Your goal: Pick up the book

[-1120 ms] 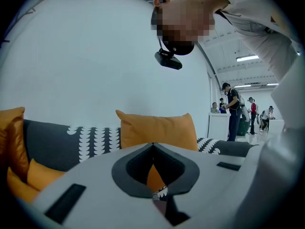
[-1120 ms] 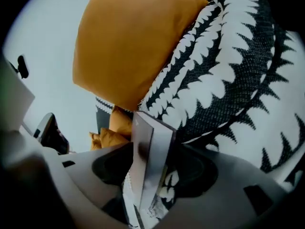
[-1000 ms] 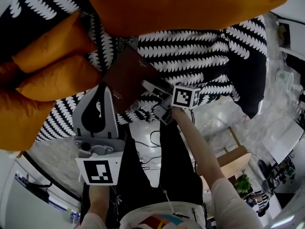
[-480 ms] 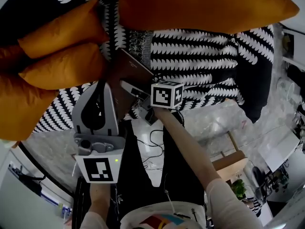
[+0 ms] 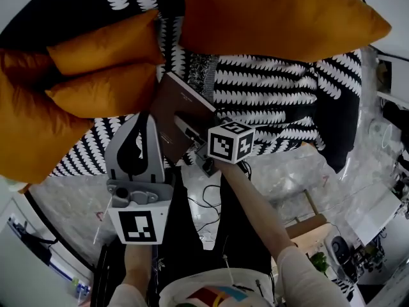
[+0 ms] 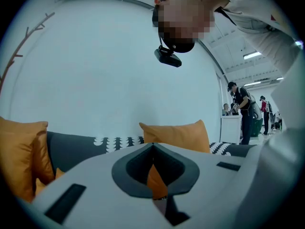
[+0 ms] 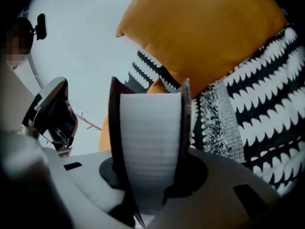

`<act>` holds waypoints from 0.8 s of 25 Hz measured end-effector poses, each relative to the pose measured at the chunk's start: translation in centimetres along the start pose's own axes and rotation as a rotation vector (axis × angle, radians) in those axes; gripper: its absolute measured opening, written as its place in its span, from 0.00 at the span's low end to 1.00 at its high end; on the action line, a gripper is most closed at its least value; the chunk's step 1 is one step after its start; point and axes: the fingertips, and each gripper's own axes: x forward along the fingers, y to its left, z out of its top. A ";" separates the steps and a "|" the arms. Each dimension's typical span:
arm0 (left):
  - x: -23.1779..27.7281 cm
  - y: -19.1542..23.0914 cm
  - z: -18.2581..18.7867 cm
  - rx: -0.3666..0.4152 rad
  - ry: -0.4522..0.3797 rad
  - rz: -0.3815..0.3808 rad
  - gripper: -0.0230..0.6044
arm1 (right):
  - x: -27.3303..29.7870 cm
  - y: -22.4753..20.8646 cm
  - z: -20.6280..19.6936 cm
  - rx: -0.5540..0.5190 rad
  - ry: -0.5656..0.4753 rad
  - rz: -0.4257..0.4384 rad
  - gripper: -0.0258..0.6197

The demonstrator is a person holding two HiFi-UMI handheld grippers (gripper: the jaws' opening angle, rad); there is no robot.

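right hand-held gripper (image 5: pixel 188 128) with jaws closing on the brown book (image 5: pixel 176 104); its white page block fills the gap between them and its dark covers lie against the jaws. the book is tilted at the front edge of the black-and-white patterned sofa cover (image 5: pixel 281 101), just beside the small orange cushions (image 5: pixel 102 88) and below the large orange cushion (image 5: pixel 281 18). left hand-held gripper (image 5: pixel 144 123) has its jaws together and empty, just left of the book.
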 end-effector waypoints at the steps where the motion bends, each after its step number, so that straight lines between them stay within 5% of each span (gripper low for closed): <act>1: 0.7 0.5 1.1 0.018 -0.038 0.000 0.04 | 0.3 1.1 2.5 -0.050 -0.046 0.015 0.28; 3: 2.2 1.2 3.1 0.048 -0.112 0.001 0.04 | 0.5 2.9 7.8 -0.137 -0.151 0.044 0.28; 7: -0.8 0.0 9.7 -0.027 -0.071 -0.009 0.04 | -6.5 9.7 8.9 -0.134 -0.209 -0.007 0.28; 11: 0.8 1.5 19.2 0.031 -0.212 -0.059 0.04 | -9.6 19.1 18.0 -0.317 -0.363 0.053 0.28; 14: -3.2 -0.4 24.5 0.053 -0.188 -0.116 0.04 | -15.4 25.8 16.6 -0.354 -0.375 0.028 0.28; 20: -7.8 1.2 31.6 0.038 -0.218 -0.068 0.04 | -23.2 36.0 17.2 -0.508 -0.506 -0.021 0.28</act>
